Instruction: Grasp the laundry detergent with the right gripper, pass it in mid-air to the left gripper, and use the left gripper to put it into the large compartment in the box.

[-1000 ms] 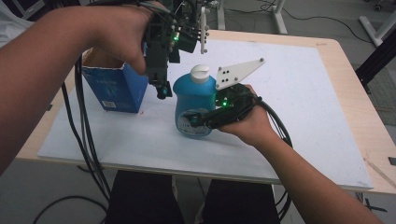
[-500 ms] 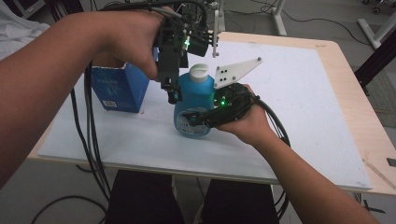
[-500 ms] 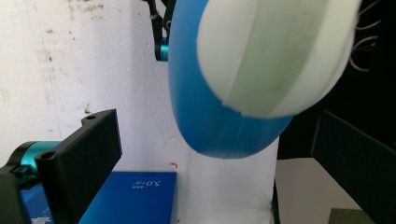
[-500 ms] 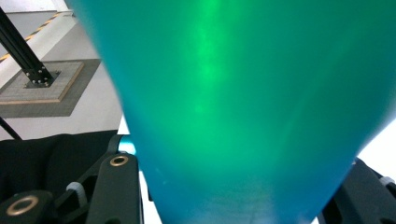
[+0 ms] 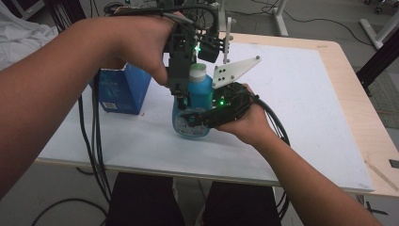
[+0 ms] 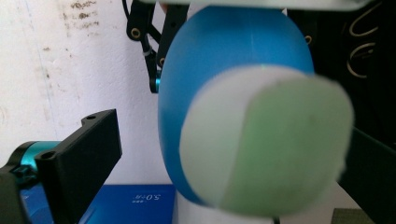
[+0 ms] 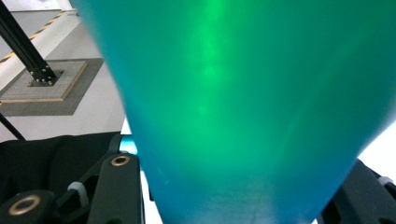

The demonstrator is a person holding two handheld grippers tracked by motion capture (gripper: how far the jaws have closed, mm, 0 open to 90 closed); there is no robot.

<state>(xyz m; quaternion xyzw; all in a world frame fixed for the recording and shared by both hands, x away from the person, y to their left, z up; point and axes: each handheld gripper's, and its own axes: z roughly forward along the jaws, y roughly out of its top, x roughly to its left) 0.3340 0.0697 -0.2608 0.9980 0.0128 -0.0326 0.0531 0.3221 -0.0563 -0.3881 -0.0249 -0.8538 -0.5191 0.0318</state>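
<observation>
A blue bottle point(image 5: 201, 96) with a white cap point(image 5: 197, 72) stands upright on the white table point(image 5: 301, 99). My right gripper point(image 5: 190, 118) comes in from the right, shut on the bottle's lower body. In the right gripper view the teal bottle wall point(image 7: 243, 102) sits between both black jaws. My left gripper point(image 5: 187, 84) hangs over the bottle from above and is open. In the left gripper view the cap point(image 6: 266, 144) lies between its jaws, with a gap to the left one; the other jaw sits at the frame's right edge.
A blue carton point(image 5: 120, 89) stands just left of the bottle, also seen as the blue carton point(image 6: 135, 203) below the left jaw. Black cables hang off the table's left front edge. The table's right half is bare white sheet with a wooden border.
My left gripper has shifted a little to the right, from beside the carton to over the bottle's cap. The right gripper and the bottle have stayed put.
</observation>
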